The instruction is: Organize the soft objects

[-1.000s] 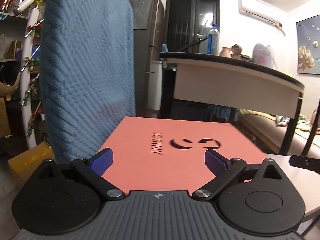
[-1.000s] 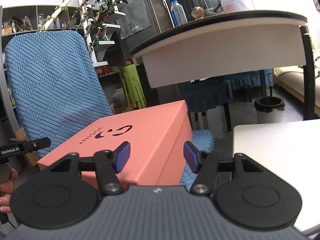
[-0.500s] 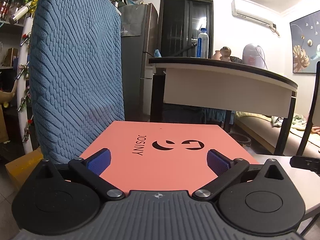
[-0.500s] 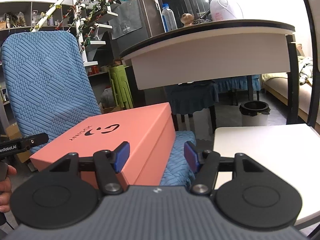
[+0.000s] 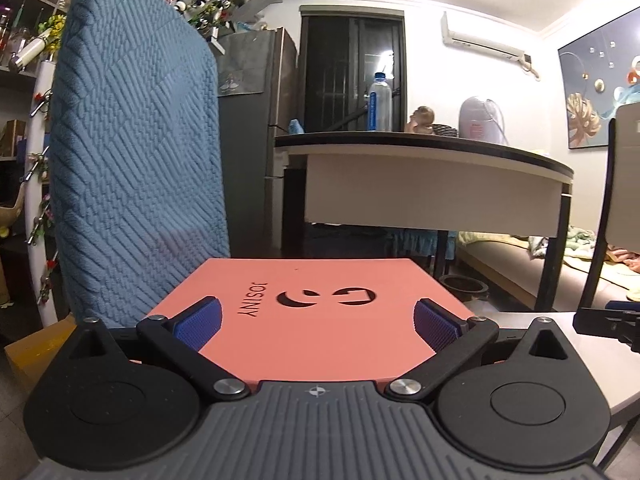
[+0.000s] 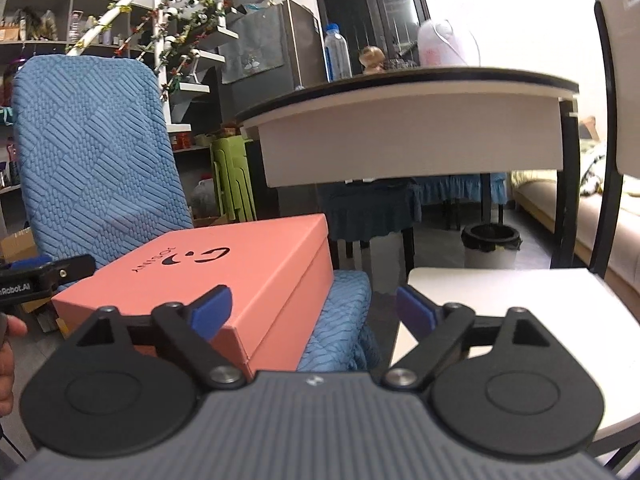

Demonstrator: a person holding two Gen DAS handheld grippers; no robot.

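left gripper (image 5: 316,320) released; right gripper (image 6: 314,308) released; pink box (image 6: 224,276) lidded, contents hidden, on blue chair (image 6: 96,160)

Each claw (image 5: 316,320) (image 6: 308,308) has a ribbed grey body, black round-hinged arms, silver screws and blue textured pads (image 5: 198,322).

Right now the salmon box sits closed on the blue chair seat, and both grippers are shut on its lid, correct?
Not quite. The salmon box does sit closed on the blue chair seat, but neither gripper is shut on it. The left wrist view shows the left gripper open, fingers spread above the lid; the right wrist view shows the right gripper open too, holding nothing.
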